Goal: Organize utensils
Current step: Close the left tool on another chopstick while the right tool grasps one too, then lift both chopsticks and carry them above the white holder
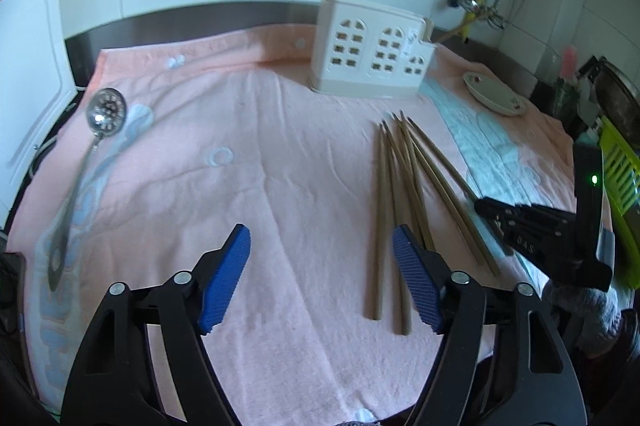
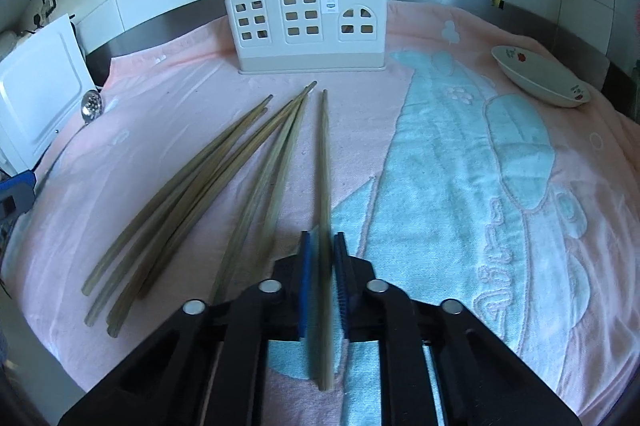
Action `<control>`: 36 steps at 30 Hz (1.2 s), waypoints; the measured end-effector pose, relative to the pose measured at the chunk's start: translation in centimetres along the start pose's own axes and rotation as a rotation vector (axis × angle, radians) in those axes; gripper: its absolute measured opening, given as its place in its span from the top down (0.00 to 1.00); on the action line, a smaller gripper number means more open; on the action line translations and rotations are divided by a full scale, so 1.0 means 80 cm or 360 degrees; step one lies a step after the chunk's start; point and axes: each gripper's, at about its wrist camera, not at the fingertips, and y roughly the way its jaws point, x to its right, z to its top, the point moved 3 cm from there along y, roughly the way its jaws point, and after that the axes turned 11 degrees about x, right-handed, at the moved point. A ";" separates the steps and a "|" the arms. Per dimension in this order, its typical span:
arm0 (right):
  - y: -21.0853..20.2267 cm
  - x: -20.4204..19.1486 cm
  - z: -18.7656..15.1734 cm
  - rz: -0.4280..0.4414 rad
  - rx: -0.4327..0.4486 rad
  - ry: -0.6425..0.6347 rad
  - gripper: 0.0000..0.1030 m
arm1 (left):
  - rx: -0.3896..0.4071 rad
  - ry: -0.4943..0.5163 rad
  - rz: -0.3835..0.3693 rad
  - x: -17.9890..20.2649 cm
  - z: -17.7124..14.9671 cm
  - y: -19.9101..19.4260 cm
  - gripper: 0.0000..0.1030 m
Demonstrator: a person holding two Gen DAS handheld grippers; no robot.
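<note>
- Right gripper sat nearest the lens, jaws clamped on a single chopstick; blue pads pressed it from both sides near its thick end, the butt sticking out behind the pads toward the camera.
- Pink towel covered the counter and carried everything; a teal pattern ran under the right gripper.
- Utensil holder stood upright at the towel's far edge, near the middle, two chopsticks already poking out of its top.
- Key relation: the held chopstick's long axis ran straight from the claw toward the holder, thin tip pointing at it but well short, the stick low along the towel. Judgement: the next move needs a lift and a tip-down swing into the holder.
- Loose chopsticks lay fanned to the left of the held one, tips converging toward the holder, butts toward the near edge.
- Left gripper hovered open and empty; its right pad was just beside the butts of that pile, so it looked the nearer hand for those.
- Slotted spoon lay by the towel's left edge, well apart from both claws.
- Small dish sat near the far right corner.
</note>
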 end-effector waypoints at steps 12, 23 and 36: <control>-0.022 0.007 0.005 0.0009 0.0073 0.0028 0.94 | -0.0144 0.0082 -0.0125 0.040 -0.029 0.043 0.64; -0.075 0.010 0.042 0.0031 0.0259 0.0006 0.94 | -0.0219 0.0065 -0.0148 0.047 -0.034 0.077 0.80; -0.095 0.006 0.059 0.0058 0.0328 -0.0029 0.94 | -0.0213 0.0135 -0.0115 0.055 -0.035 0.086 0.93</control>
